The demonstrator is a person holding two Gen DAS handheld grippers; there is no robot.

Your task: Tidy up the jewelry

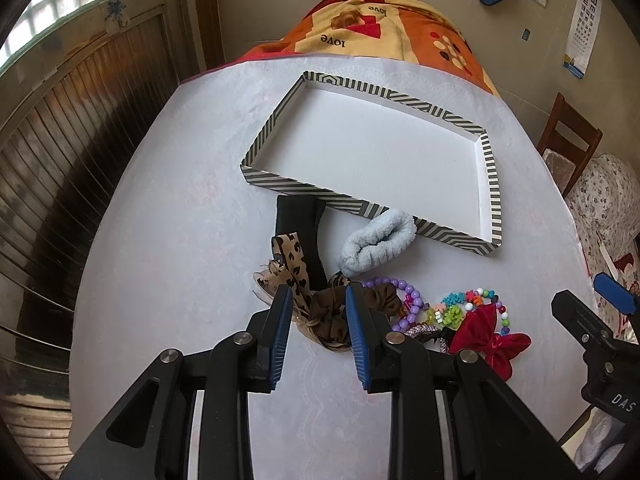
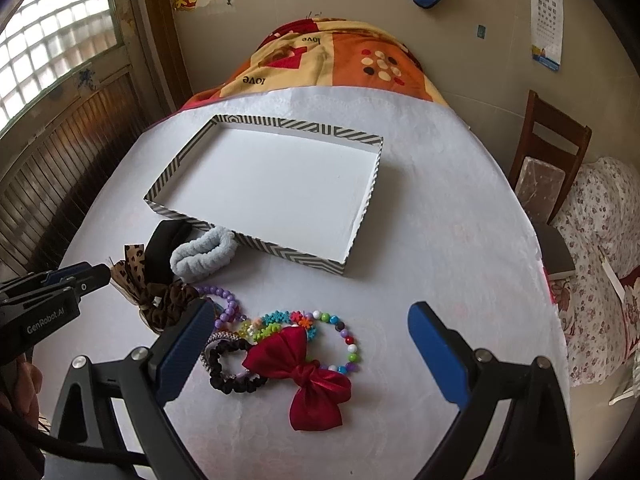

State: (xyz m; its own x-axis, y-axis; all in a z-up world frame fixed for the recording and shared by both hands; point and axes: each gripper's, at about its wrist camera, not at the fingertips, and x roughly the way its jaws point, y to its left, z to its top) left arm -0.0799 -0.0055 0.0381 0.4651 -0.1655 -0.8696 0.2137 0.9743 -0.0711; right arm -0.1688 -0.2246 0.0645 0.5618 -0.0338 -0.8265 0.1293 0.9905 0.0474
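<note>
Item, brown scrunchie [image 1: 330,318]: lies in the heap before the empty tray [image 1: 494,184], straddled by the parted, unclamped left gripper [image 1: 318,334]; right gripper [image 2: 310,356] held wide above the bow [image 2: 308,376]; a clean pinch is advised, leopard ribbon [image 1: 294,260] excluded.

Tray [image 2: 256,176] on table [image 2: 440,280], scrunchie [image 2: 202,254] touching its near wall, bow [image 2: 308,376] nearer
</note>
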